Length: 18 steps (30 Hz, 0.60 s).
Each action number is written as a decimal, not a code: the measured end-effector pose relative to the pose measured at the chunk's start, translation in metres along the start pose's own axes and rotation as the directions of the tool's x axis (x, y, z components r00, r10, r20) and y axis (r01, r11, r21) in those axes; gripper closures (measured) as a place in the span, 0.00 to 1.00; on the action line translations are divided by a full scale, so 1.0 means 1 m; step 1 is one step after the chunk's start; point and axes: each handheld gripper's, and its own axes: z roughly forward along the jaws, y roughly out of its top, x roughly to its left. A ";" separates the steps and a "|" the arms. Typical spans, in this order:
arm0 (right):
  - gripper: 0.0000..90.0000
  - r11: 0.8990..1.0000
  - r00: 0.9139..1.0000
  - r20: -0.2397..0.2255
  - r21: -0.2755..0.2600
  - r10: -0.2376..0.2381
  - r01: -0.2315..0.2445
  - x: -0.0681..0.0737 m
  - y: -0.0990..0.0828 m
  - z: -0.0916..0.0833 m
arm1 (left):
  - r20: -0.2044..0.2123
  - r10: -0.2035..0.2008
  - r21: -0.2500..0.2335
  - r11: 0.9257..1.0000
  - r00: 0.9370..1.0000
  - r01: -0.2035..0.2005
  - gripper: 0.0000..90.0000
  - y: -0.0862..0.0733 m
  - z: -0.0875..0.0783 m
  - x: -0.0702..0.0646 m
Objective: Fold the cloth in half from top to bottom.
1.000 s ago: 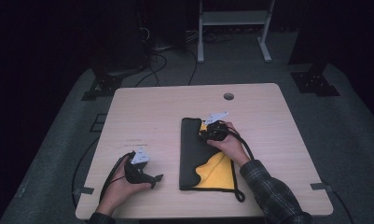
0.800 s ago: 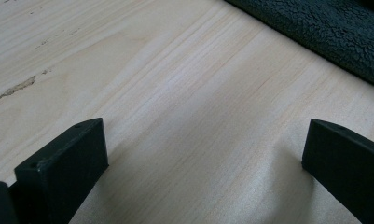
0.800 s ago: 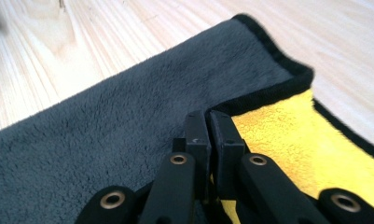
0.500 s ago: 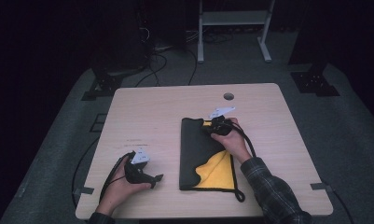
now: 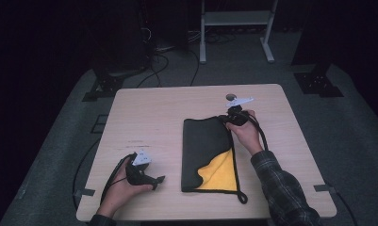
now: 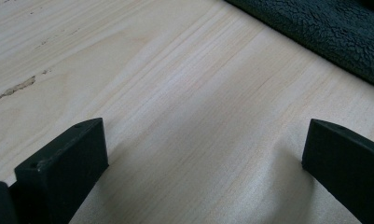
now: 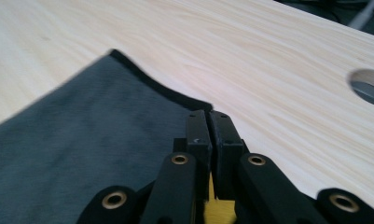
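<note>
A dark grey cloth (image 5: 208, 141) lies folded on the wooden table (image 5: 153, 117), with its yellow underside (image 5: 219, 173) turned up at the near right. My right gripper (image 5: 228, 118) sits at the cloth's far right corner, shut on the edge. In the right gripper view the jaws are pressed together at the cloth (image 7: 82, 140) hem (image 7: 209, 116), and a bit of yellow (image 7: 218, 211) shows between them. My left gripper (image 5: 154, 181) rests on the table near the front left, open, with bare wood between its jaws (image 6: 203, 149). The cloth's edge (image 6: 324, 32) lies beyond it.
A round cable hole (image 5: 231, 97) is in the table just beyond the right gripper, also the hole (image 7: 369, 87) in the right gripper view. A black cord loop (image 5: 242, 197) hangs from the cloth's near right corner. Cables and a stand base lie on the floor behind.
My right gripper has shifted a little farther and to the right, to the cloth's far right corner. The left gripper has stayed put.
</note>
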 end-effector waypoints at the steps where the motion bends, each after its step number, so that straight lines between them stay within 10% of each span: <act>1: 0.96 1.000 1.000 0.009 0.007 0.005 -0.005 -0.004 0.000 0.001 | 0.000 0.000 0.000 1.000 1.000 0.000 0.00 0.000 0.000 0.000; 18: 0.83 0.995 0.993 0.082 0.044 0.082 -0.085 -0.032 -0.021 0.021 | 0.000 0.000 0.000 1.000 1.000 0.000 0.00 0.000 0.000 0.000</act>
